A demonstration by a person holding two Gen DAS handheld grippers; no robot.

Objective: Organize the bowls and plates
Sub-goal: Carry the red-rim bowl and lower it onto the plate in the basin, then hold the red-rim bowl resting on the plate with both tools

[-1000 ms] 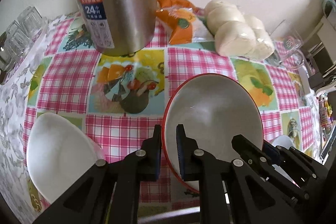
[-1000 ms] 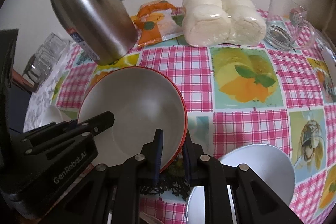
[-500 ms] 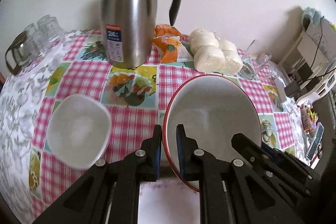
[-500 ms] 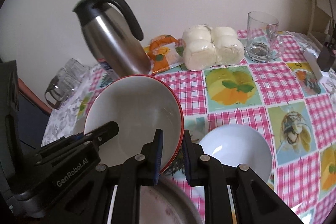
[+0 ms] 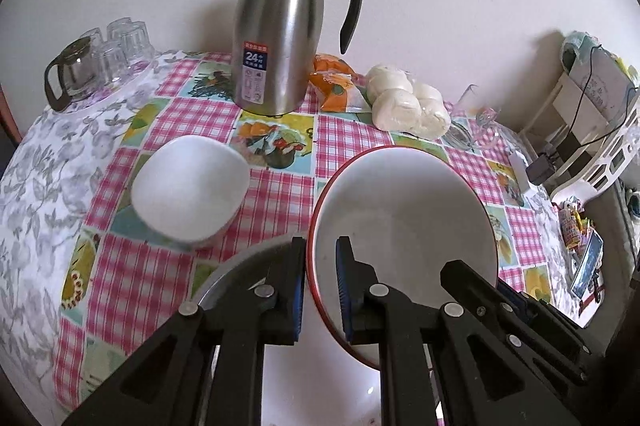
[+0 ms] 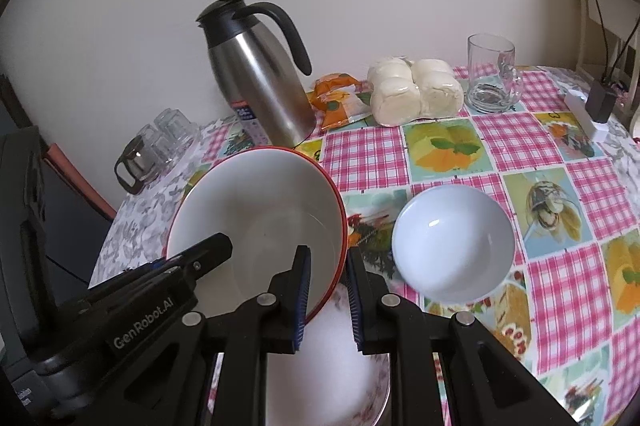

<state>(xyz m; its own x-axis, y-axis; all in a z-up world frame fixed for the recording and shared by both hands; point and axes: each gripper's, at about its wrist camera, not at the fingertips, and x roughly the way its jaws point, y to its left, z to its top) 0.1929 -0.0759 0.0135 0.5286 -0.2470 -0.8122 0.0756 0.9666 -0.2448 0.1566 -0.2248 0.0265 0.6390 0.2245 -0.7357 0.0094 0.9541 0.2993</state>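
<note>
In the left wrist view, the left tongs (image 5: 320, 282) are clamping the near-left rim of a large white bowl with a red rim (image 5: 404, 226), one blue-padded finger outside and one inside, and the bowl is hanging tilted above the tabletop (image 5: 280, 186), which is wearing a pink checked cloth with fruit pictures. A squarish white ceramic bowl (image 5: 188, 182) is sitting toward the left edge of the tabletop, and a metal-rimmed white plate (image 5: 320, 378) is lying under the tongs at the near edge. A stainless steel thermos jug with a black handle (image 5: 280, 38) is standing at the far edge beside a bag of white steamed buns (image 5: 404, 106). In the right wrist view, the right tongs (image 6: 328, 298) are pinching the same red-rimmed bowl (image 6: 256, 226) on its near-right rim, with the left tongs (image 6: 192, 258) reaching over the opposite side. A round pale blue bowl (image 6: 452, 242) is resting just right of it, apart from it, and a clear glass mug (image 6: 492, 74) is standing near the far right corner.
</note>
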